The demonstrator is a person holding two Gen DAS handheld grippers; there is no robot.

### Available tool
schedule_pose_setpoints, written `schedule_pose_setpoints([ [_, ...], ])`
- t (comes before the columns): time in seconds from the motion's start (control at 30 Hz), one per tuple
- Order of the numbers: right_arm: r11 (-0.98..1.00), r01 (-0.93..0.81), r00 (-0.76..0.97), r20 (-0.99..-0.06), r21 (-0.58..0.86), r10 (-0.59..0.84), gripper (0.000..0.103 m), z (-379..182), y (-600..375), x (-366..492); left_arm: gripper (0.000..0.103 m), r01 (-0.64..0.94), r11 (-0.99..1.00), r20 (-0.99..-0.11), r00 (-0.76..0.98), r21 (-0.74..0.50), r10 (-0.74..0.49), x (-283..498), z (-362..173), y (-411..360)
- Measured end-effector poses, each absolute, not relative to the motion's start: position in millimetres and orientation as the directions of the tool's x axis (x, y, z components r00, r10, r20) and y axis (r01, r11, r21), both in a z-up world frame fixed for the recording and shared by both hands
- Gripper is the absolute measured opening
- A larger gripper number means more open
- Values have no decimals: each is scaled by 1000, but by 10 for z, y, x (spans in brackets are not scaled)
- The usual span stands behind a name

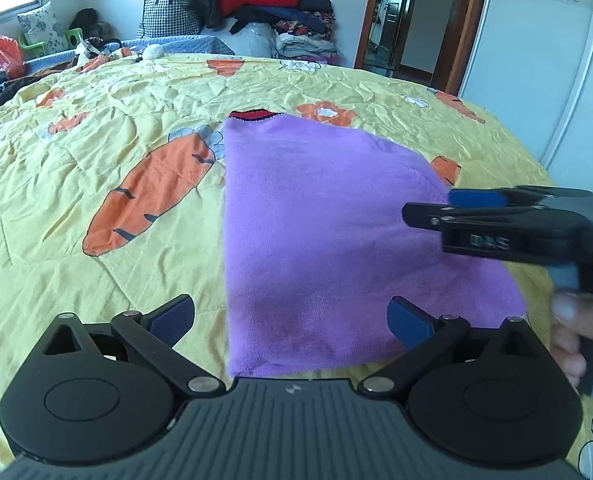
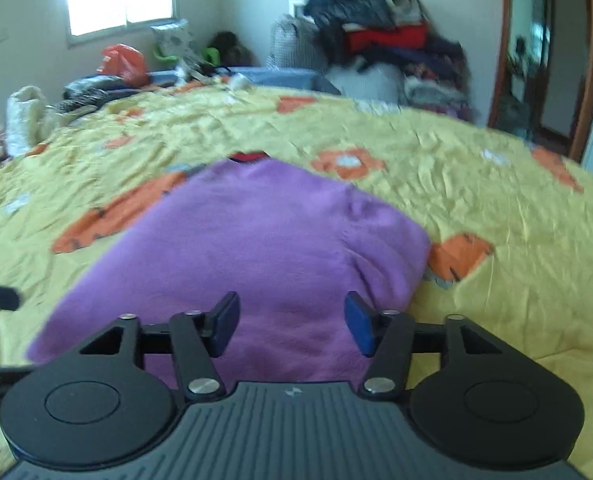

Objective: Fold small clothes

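Grippers first: left gripper (image 1: 290, 320) stood wide open over the near hem, nothing between its fingers. Right gripper (image 2: 292, 326) was partly open and empty too — pads apart above the cloth, not pinching it. In the left view it came in side-on from the right, a hand (image 1: 576, 332) behind it.

Purple sweater (image 1: 316, 232) lay flat on the yellow quilt (image 1: 96, 300), just ahead of both grippers, already folded into a compact panel with a straight left edge; no sleeves showed loose. Looked like the lengthwise folds were done — likely left: one hem-to-collar fold, then tidying.

Long axis ran away from the cameras, hem near, red collar (image 1: 252, 115) at the far end.
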State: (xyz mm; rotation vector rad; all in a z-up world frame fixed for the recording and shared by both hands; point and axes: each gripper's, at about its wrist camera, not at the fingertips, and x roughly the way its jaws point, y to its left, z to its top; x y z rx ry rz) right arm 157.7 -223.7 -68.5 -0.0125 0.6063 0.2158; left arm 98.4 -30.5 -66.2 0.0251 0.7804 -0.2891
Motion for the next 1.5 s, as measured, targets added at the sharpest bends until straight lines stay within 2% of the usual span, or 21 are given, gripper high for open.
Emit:
schedule_pose_setpoints([
  [0.03,978,-203,804,-563,44,192,68,-706,-2237,1547,102,266,960,-697,672,-88,-250,977,-666,-306],
  [0.07,983,-186,796,-585,7,155,79,-762,-2225,1564,102,265,960,-697,672,-88,-250,968,-666,-310],
  [0.1,985,-172,769,-629,-33,113,83,-868,-2216,1627,103,265,960,-698,671,-89,-250,959,-672,-315],
  [0.13,986,-166,742,-662,-27,106,83,-950,-2246,1650,103,268,959,-702,667,-88,-251,947,-679,-324],
  [0.23,992,-111,777,-617,67,129,83,-905,-2438,1333,103,274,961,-699,678,-46,-227,813,-703,-308],
  [0.37,989,-26,758,-642,147,115,83,-976,-2613,833,103,211,977,-721,672,-33,-170,659,-853,-152],
  [0.43,988,33,754,-652,152,75,86,-1044,-2643,610,103,178,983,-733,661,-51,-158,614,-934,-72],
  [0.5,986,44,748,-660,163,75,95,-1096,-2640,486,103,149,987,-747,649,-64,-146,602,-1013,-15],
  [0.67,995,33,746,-665,92,37,102,-1145,-2443,478,103,98,995,-730,677,-33,-91,568,-1073,-35],
  [0.77,998,-23,744,-666,59,56,103,-1157,-2281,506,103,78,997,-732,680,8,-48,585,-1084,-145],
  [0.97,998,-47,736,-674,34,58,103,-1171,-2135,642,103,146,989,-767,635,12,-85,706,-1052,-275],
  [1.2,998,-50,747,-663,27,55,103,-1190,-2066,634,103,139,990,-783,618,14,-76,766,-1053,-310],
  [1.5,999,-16,748,-663,35,35,103,-1189,-2063,731,103,147,989,-735,671,3,-97,712,-1090,-265],
])
